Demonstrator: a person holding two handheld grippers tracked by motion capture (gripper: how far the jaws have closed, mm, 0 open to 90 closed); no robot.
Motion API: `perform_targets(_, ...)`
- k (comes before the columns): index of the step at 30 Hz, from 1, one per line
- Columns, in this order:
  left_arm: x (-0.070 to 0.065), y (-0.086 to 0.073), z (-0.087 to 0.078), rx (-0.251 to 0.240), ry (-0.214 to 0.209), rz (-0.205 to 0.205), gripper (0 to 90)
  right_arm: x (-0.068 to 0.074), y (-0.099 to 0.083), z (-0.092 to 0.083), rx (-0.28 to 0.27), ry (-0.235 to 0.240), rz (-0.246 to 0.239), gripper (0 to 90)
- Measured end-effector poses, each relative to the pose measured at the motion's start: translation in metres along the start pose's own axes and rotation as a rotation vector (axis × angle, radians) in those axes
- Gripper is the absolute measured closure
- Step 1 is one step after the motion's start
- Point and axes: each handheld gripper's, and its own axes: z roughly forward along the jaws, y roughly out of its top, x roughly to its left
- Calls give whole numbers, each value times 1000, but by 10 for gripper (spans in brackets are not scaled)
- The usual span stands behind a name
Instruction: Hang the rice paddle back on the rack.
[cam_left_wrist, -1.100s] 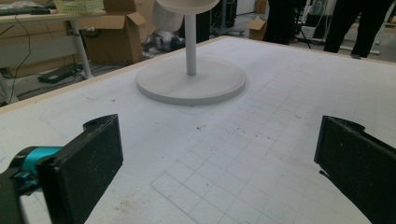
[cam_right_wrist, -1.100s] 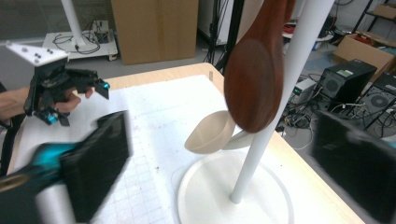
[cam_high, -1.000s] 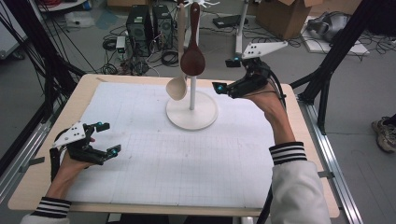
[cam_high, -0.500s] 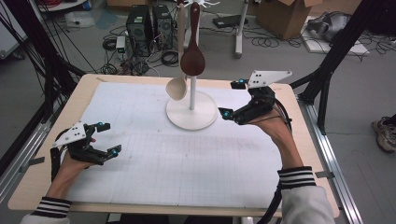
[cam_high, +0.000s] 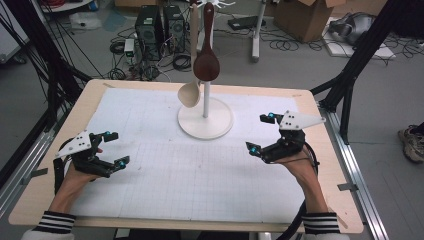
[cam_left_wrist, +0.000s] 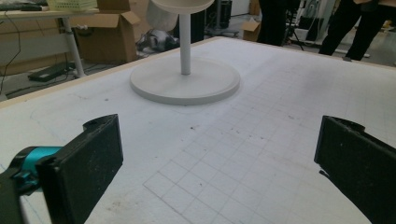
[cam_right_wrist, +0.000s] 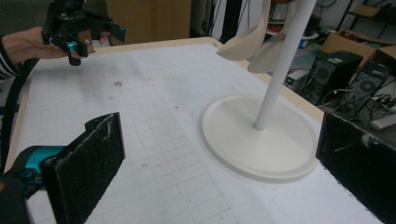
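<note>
Both grippers empty beside a stand with two hanging spoons

At the left, the left gripper (cam_high: 111, 148) hovers low over the gridded mat (cam_high: 165, 185) near the table's (cam_high: 30, 205) front corner, jaws spread wide and holding nothing, well apart from the work. In the middle, the white stand (cam_high: 205, 118) carries a pale spoon (cam_high: 189, 92) and a dark wooden spoon (cam_high: 206, 65) hung by their handles, bowls down, so they dangle free and easy to take. At the right, the right gripper (cam_high: 262, 133) sits just beside the stand's base, jaws also parted and empty, turned toward the pole, likely ready to reach.
</note>
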Motion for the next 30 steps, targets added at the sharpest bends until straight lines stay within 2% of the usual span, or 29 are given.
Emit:
perform_targets(11, -1, -4, -2, -9, -6, -11, 17, 10, -46, -18, -84, -84, 48, 5)
perform_targets(14, -2, -6, -3, -14, -4, -12, 17, 14, -55, -19, -79, -103, 55, 5)
perform_targets(17, -2, -7, -4, -17, 1, -12, 17, 18, -62, -20, -95, -139, 38, 5)
perform_targets(22, -3, -10, -6, -20, 3, -21, 17, 20, -72, -22, -134, -163, 51, 5)
perform_targets(25, -2, -11, -6, -20, 3, -21, 17, 22, -74, -23, -134, -162, 62, 5)
perform_targets(30, -2, -10, -7, -20, 6, -16, 17, 22, -74, -20, -126, -158, 50, 5)
